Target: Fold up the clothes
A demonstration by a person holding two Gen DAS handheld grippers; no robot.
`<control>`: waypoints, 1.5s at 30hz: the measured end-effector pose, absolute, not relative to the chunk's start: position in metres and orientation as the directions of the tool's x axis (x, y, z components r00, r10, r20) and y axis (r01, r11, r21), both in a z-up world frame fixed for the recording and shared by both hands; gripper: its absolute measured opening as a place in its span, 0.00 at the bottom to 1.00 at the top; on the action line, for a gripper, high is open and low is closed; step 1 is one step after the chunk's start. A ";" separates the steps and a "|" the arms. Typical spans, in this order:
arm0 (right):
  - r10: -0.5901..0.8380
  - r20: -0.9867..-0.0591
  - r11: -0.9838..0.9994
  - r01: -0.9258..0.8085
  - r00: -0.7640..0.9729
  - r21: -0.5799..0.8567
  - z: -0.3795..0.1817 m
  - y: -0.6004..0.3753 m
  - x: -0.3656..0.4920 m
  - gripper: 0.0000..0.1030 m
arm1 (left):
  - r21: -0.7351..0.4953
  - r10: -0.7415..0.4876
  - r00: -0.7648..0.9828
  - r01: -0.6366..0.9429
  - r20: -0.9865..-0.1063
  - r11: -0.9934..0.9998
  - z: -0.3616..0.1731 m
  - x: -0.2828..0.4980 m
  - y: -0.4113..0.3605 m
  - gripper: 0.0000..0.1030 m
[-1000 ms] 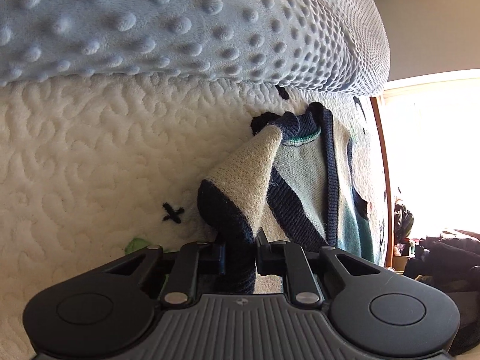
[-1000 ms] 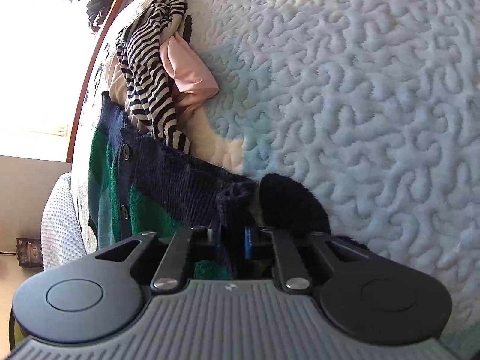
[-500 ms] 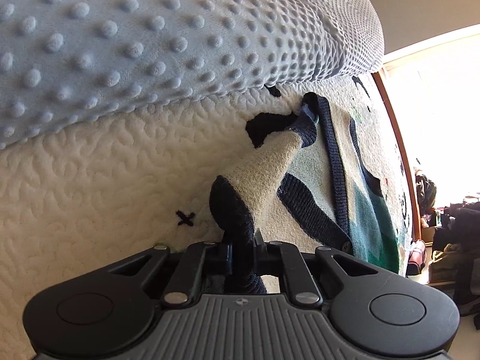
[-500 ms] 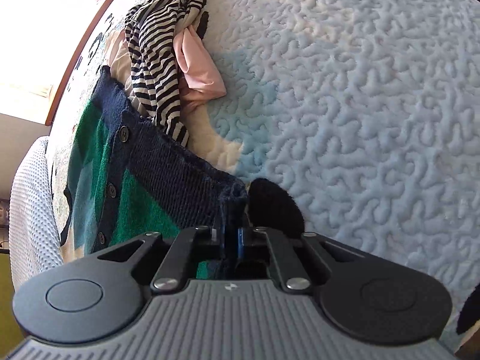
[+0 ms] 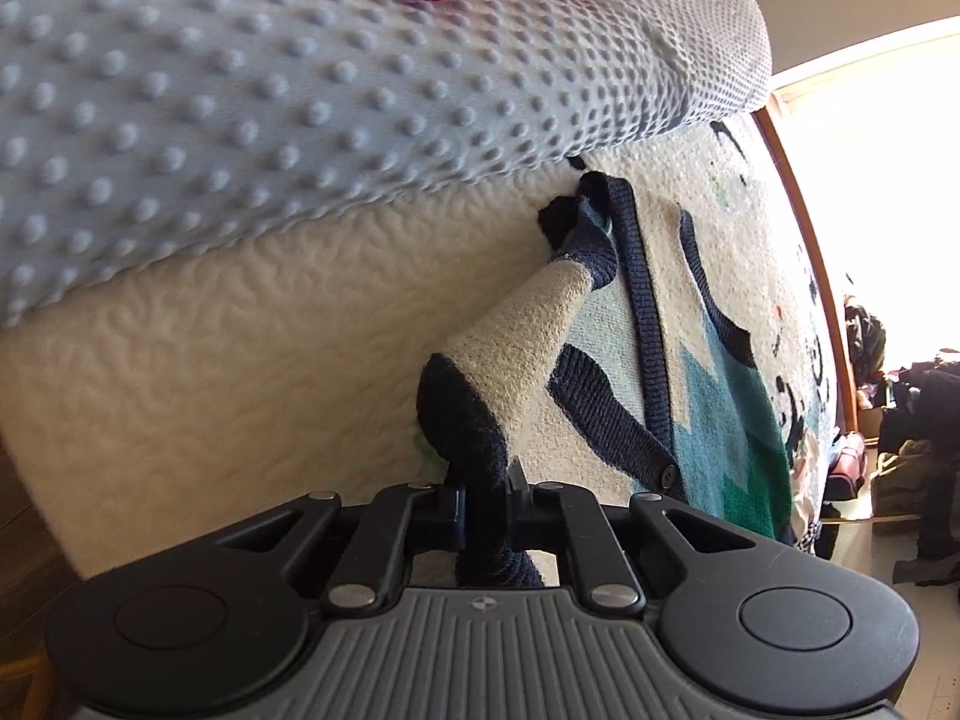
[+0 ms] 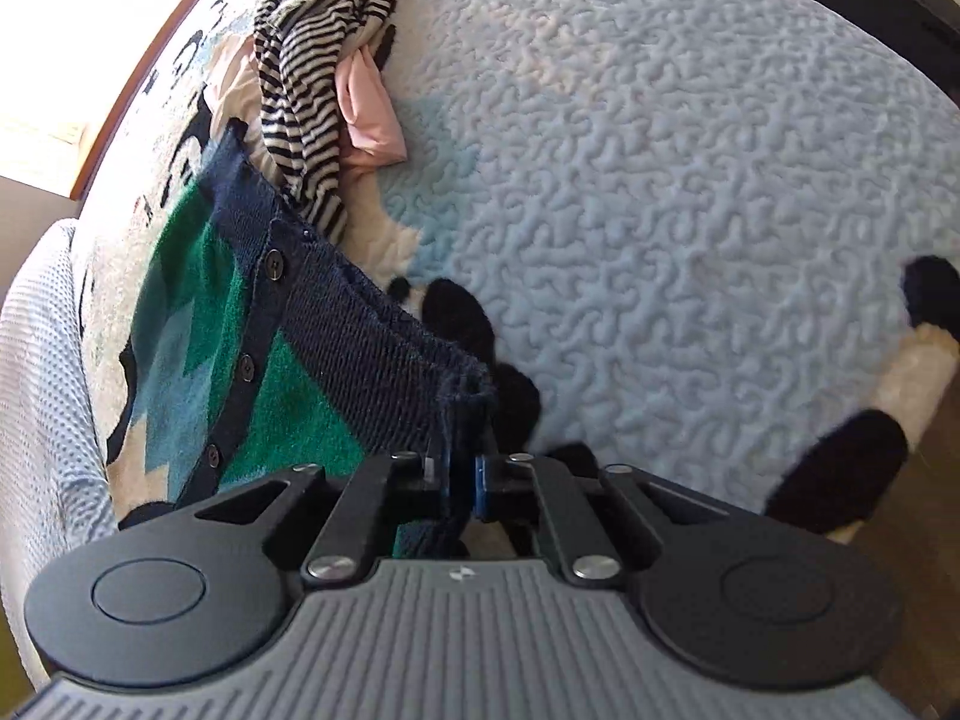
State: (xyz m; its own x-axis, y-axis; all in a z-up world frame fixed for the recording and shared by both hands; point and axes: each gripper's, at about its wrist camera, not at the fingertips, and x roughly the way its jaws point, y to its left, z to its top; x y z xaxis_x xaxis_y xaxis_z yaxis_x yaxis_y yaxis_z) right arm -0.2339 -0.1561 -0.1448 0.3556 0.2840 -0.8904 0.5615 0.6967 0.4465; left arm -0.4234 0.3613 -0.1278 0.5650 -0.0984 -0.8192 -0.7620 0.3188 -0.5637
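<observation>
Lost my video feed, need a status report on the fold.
Left claw shut on cardigan sleeve cuff. Right claw shut on its navy hem. Striped clothes pile lies against cardigan's far edge.

I see strong daylight from the window (image 5: pixel 870 150) — it is blown out to white. Fisheye bends the edges, and the dotted blanket (image 5: pixel 240 120) looks softly blurred.

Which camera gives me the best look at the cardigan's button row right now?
The right wrist view. There the cardigan shows several buttons down its navy placket, running from the hem pinched in the right gripper. The left wrist view shows mostly the sleeve, the neckline and one button.
</observation>
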 end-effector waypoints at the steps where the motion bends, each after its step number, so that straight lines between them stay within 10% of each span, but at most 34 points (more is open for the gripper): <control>1: 0.287 -0.901 0.703 0.567 0.325 0.428 -0.143 -0.157 -0.244 0.06 | -0.550 -0.103 0.547 -0.776 -0.831 0.309 -0.124 -0.435 0.361 0.11; 9: 0.302 -0.929 0.680 0.635 0.215 0.368 -0.139 -0.163 -0.284 0.06 | -0.485 -0.123 0.471 -0.819 -0.874 0.308 -0.108 -0.464 0.361 0.11; 23: 0.418 -0.811 0.573 0.574 0.409 0.585 -0.096 -0.148 -0.138 0.07 | -0.583 -0.176 0.556 -0.766 -0.813 0.271 -0.072 -0.304 0.403 0.11; 45: 0.368 -0.849 0.579 0.621 0.380 0.529 -0.136 -0.129 0.011 0.07 | -0.523 -0.165 0.499 -0.770 -0.851 0.366 -0.127 -0.123 0.425 0.12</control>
State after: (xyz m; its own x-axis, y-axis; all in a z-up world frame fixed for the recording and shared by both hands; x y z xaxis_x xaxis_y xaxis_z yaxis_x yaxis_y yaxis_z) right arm 0.0107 -0.1292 -0.1357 0.3798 0.3681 -0.8486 0.6207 0.5788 0.5289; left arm -0.1232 0.4249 -0.1269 0.4991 -0.1649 -0.8507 -0.7700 0.3660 -0.5227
